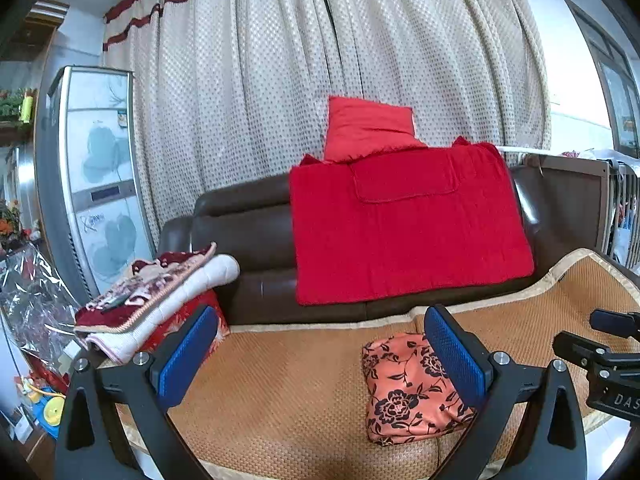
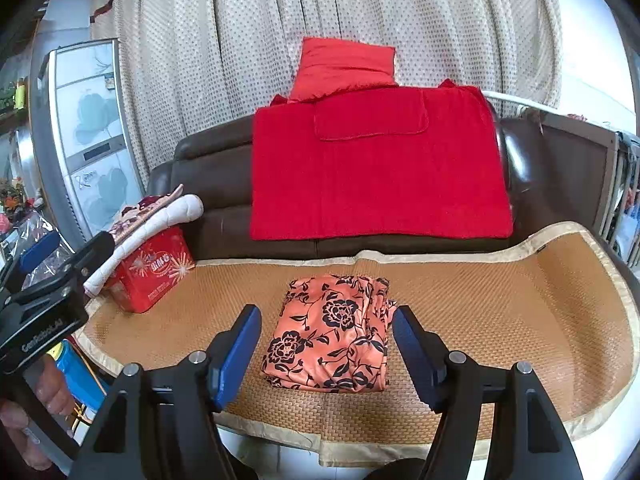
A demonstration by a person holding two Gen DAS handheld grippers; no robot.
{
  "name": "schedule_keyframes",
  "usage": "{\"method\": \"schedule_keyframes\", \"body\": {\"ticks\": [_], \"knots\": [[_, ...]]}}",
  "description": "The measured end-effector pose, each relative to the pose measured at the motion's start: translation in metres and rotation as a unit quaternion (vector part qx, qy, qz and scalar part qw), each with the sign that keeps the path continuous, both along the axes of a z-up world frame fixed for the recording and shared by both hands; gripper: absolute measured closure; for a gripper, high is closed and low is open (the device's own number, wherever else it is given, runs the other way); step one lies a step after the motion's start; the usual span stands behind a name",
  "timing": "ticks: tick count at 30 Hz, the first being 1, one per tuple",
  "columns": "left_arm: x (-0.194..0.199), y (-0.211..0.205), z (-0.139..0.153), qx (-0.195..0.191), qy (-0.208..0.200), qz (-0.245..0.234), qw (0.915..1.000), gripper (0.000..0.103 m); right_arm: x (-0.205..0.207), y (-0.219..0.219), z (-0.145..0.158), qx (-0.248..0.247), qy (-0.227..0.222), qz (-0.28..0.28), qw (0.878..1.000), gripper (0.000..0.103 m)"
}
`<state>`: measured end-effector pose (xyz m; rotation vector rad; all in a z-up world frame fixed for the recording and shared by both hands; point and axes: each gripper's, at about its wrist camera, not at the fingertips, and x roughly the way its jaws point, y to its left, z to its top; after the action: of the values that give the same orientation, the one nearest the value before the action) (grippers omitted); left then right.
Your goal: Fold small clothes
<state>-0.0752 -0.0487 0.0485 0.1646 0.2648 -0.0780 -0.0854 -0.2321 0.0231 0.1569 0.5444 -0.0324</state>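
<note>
Folded floral garment [image 2: 332,332] is seen whole between the spread right gripper [image 2: 326,354]; left gripper [image 1: 322,356], likewise spread, partly hides it.

Left claw [image 1: 322,358]: black frame; blue ribbed pads; silver screws.

Left wrist view: low over woven mat [image 1: 288,380], facing sofa [image 1: 248,232], set leftward. Right wrist view: higher, centred, same facing. Shared: mat, sofa, floral garment [image 2: 332,336], curtain [image 2: 320,20].
</note>
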Motion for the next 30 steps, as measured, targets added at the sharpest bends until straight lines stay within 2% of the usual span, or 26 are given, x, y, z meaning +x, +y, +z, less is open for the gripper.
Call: {"method": "schedule_keyframes", "body": {"ticks": [13, 20, 23, 27, 30], "knots": [[-0.015, -0.012, 0.017, 0.003, -0.016, -0.010, 0.9998, 0.000, -0.023, -0.008, 0.006, -0.013, -0.009, -0.014, 1.000, 0.031], [-0.029, -0.029, 0.021, -0.009, -0.020, -0.062, 0.9979, 0.000, -0.041, -0.020, 0.003, -0.030, -0.002, -0.043, 0.999, 0.031], [-0.036, -0.043, 0.025, -0.003, -0.025, -0.092, 0.9954, 0.000, -0.057, -0.029, 0.004, -0.040, -0.003, -0.066, 0.997, 0.031], [-0.046, -0.070, 0.029, 0.008, -0.033, -0.131, 0.9908, 0.000, -0.094, -0.047, 0.007, -0.066, -0.008, -0.110, 0.992, 0.031], [-0.054, -0.085, 0.036, -0.003, -0.032, -0.157, 0.9870, 0.000, -0.121, -0.067, 0.007, -0.074, -0.012, -0.150, 0.986, 0.031]]}}
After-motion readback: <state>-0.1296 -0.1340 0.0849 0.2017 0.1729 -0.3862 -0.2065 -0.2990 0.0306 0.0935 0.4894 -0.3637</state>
